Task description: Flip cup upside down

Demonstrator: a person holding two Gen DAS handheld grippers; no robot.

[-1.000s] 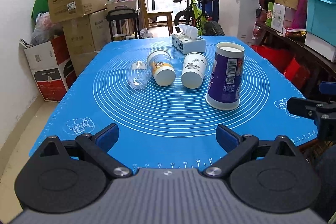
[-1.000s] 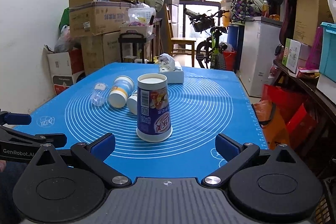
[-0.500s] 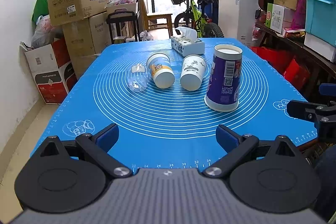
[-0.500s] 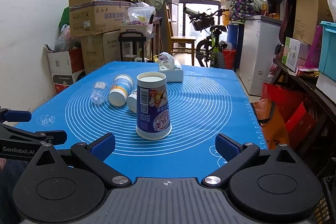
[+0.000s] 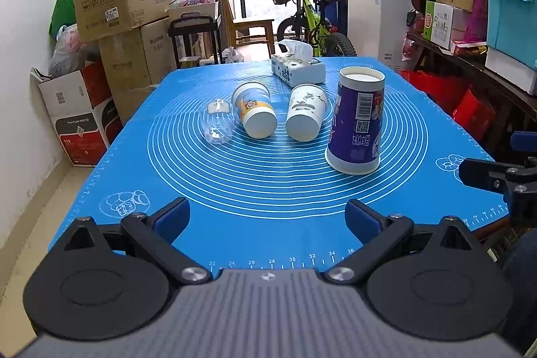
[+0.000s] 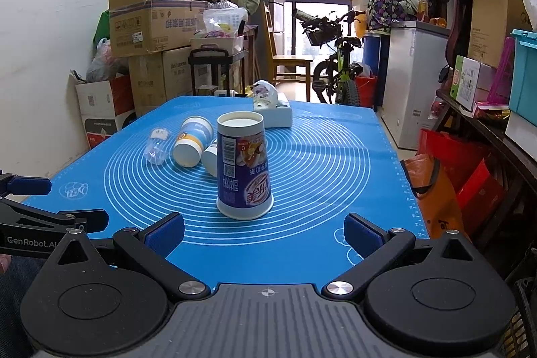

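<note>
Cup [image 6: 244, 168] inverted on mat [image 6: 322, 156]

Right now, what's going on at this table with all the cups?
A person holds two grippers, both open and empty, at the near edge of the blue mat. The purple cup already stands upside down, rim on the mat. Behind it, the yellow-banded cup, the white cup and the clear plastic cup lie on their sides, untouched.
</note>
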